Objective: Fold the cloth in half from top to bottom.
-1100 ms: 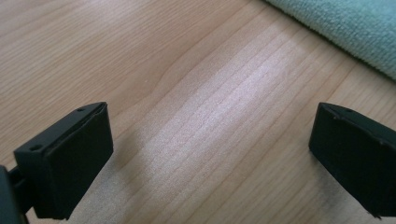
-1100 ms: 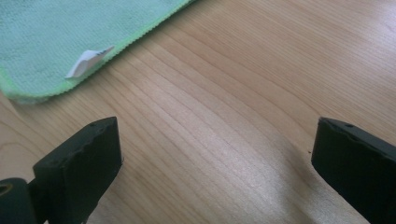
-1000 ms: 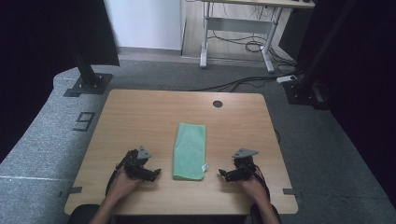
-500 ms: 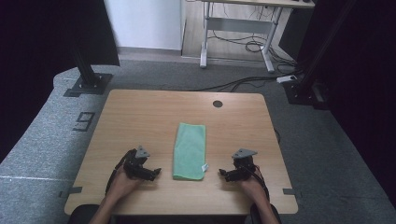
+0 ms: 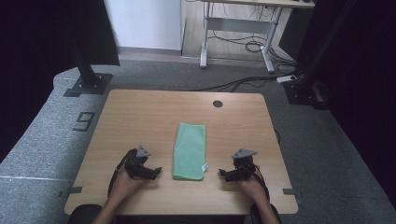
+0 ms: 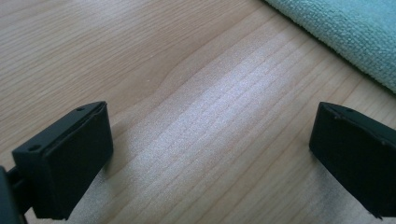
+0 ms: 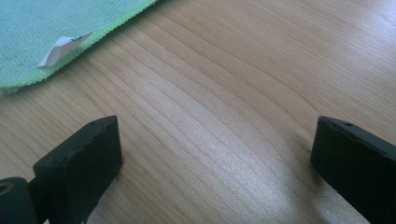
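Observation:
A folded green cloth lies lengthwise in the middle of the wooden table, with a small white tag at its near right corner. My left gripper rests on the table just left of the cloth's near end, open, with bare wood between its jaws; the cloth shows at the upper right of the left gripper view. My right gripper rests to the right of the cloth, open and holding nothing. In the right gripper view the cloth and its tag sit at the upper left.
A round cable hole sits near the table's far edge. Beyond the table are grey carpet, black stand bases, floor cables and a desk frame. Dark curtains hang at both sides.

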`<state>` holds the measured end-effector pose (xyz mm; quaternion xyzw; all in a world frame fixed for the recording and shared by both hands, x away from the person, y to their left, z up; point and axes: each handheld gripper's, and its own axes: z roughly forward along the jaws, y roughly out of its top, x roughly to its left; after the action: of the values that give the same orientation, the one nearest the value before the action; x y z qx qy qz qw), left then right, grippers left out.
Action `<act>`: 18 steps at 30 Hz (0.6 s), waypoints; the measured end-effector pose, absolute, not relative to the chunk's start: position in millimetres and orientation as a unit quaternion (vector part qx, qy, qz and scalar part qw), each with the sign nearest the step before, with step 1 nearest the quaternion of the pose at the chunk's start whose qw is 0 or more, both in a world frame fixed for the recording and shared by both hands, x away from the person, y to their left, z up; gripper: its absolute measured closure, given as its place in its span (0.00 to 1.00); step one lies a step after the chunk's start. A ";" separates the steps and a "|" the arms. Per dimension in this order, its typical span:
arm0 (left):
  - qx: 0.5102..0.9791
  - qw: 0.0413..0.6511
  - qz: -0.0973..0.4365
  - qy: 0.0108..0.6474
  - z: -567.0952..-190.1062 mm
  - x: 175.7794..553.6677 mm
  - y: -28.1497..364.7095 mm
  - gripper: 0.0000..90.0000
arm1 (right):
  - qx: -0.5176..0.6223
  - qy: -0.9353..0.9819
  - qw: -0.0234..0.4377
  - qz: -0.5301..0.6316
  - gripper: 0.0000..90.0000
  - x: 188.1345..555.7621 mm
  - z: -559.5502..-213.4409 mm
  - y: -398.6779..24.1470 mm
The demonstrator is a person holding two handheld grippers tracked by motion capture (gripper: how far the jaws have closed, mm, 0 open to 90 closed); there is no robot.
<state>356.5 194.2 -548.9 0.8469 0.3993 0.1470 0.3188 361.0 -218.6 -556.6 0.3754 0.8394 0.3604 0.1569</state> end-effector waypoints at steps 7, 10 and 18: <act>0.848 0.314 0.146 0.401 -544.6 363.2 188.9 0.00 | 0.381 0.833 0.161 0.367 0.14 361.3 -554.1 -216.8; 0.846 0.324 0.147 0.397 -540.2 366.8 185.7 0.00 | 0.377 0.834 0.160 0.370 0.15 362.1 -551.8 -213.1; 0.843 0.347 0.137 0.387 -530.1 376.3 171.9 0.00 | 0.372 0.832 0.145 0.385 0.15 366.5 -546.6 -203.3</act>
<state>376.3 171.9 -530.1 0.8429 0.3875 0.1368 0.3474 366.5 -203.3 -546.6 0.3717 0.8324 0.3848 0.1446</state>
